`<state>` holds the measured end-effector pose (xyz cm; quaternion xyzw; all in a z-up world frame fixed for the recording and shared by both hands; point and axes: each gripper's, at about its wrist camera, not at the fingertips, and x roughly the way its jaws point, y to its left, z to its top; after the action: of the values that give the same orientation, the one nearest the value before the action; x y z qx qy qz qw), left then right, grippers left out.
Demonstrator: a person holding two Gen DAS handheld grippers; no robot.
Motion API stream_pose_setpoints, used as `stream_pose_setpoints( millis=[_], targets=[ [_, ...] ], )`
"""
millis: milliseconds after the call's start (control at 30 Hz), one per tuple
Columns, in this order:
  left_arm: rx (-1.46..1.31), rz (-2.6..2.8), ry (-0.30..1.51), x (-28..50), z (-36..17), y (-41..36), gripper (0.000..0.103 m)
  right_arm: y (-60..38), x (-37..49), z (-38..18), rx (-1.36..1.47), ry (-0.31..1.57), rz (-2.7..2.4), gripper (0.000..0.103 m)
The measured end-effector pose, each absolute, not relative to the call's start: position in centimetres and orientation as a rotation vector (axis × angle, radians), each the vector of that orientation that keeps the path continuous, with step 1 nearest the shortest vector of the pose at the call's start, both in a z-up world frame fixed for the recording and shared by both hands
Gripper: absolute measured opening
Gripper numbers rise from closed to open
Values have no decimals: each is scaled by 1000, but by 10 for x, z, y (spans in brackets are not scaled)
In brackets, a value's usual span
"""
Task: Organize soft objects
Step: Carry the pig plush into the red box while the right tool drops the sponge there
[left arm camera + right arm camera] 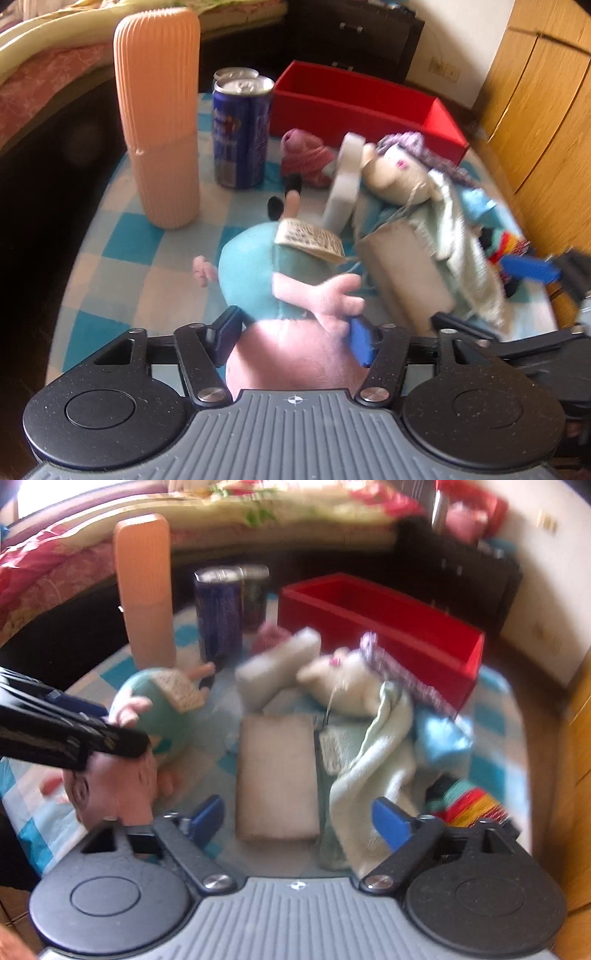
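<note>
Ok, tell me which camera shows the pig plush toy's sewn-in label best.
The left wrist view. There the label lies close and fairly sharp on the pig plush toy, its dark print visible though unreadable. The right wrist view shows the same label smaller, off to the left and smeared by motion blur.

There is print on the small cream cloth tag (309, 239) sewn to the pink and light-blue plush pig toy (269, 291), but the rows of dark letters are too blurry to read. The tall dark-blue metal drink can (239, 134) has a bright logo (also a smear). No words can be made out.
</note>
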<state>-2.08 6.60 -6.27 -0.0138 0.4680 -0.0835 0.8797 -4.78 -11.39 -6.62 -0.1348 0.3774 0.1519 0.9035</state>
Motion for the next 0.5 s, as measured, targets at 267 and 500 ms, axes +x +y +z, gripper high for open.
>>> stream_pose_setpoints(
  millis=[267,500],
  targets=[
    [-83,-121,1050,-2,-84,68,77,-94,-11,-81,-283,851,419,65],
    [-16,-162,1035,-5,-79,59,65,-105,7,-96,-174,951,405,35]
  ],
)
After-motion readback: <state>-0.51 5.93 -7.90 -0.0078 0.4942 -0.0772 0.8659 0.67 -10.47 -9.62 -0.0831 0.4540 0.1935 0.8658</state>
